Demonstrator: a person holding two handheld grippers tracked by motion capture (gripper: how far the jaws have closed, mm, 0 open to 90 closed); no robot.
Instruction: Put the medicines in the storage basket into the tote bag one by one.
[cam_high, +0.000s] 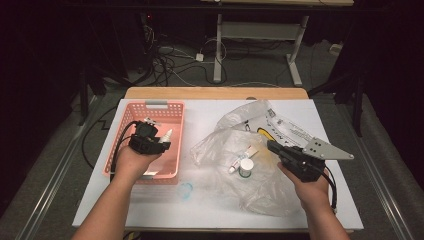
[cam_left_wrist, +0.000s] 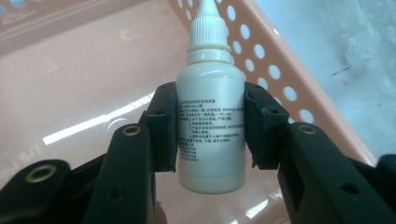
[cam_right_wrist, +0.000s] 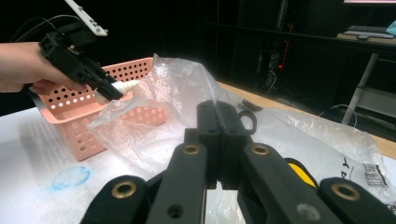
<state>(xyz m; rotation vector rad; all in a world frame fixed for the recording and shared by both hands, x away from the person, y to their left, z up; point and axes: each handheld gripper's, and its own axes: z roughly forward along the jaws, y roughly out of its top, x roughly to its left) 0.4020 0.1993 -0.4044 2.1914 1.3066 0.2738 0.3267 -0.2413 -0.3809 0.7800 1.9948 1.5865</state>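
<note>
My left gripper (cam_left_wrist: 211, 126) is shut on a small white dropper bottle (cam_left_wrist: 210, 121) with printed text and a ribbed nozzle cap. It hangs over the inside of the pink perforated basket (cam_high: 172, 112), near its right wall, bottle tip (cam_high: 167, 134) pointing right. In the right gripper view the left gripper (cam_right_wrist: 108, 91) holds the bottle (cam_right_wrist: 123, 87) above the basket (cam_right_wrist: 74, 123). My right gripper (cam_right_wrist: 220, 140) is shut with nothing between its jaws, resting over the clear plastic bag (cam_high: 265, 190); in the high view it (cam_high: 272, 146) sits at the right.
A small white tube (cam_high: 240, 159) and a round white-capped jar (cam_high: 246, 167) lie on the crumpled bag. A blue smudge (cam_high: 185, 190) marks the white tabletop in front of the basket. Beyond the table's wooden far edge (cam_high: 215, 93) are cables and desk legs.
</note>
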